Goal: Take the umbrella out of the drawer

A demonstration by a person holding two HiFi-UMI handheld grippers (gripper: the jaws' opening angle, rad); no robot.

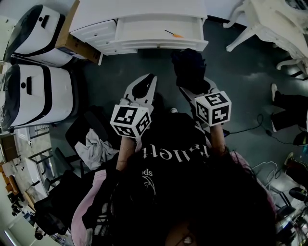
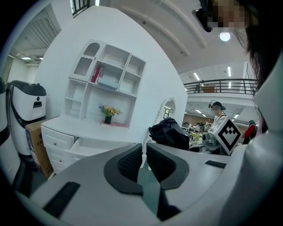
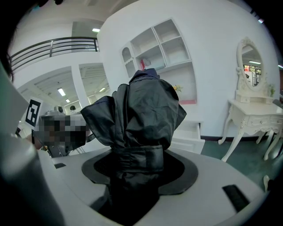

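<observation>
The black folded umbrella [image 1: 190, 67] is held upright in my right gripper [image 1: 197, 86], in front of the open white drawer [image 1: 159, 44]. In the right gripper view the jaws of the right gripper [image 3: 137, 164] are shut on the umbrella [image 3: 138, 112] just below its strap, and the canopy bunches above them. My left gripper [image 1: 146, 82] hovers to the left of the umbrella with its jaws together and holds nothing. In the left gripper view, past the left gripper [image 2: 143, 160], the umbrella [image 2: 168, 133] shows to the right and the drawer [image 2: 90, 148] to the left.
A thin orange-tipped pen [image 1: 173, 33] lies in the drawer of the white dresser [image 1: 134, 9]. A cardboard box [image 1: 72, 44] and two white-and-black machines [image 1: 36, 91] stand at the left. White furniture legs [image 1: 262, 29] and another person's shoe [image 1: 274, 91] are at the right.
</observation>
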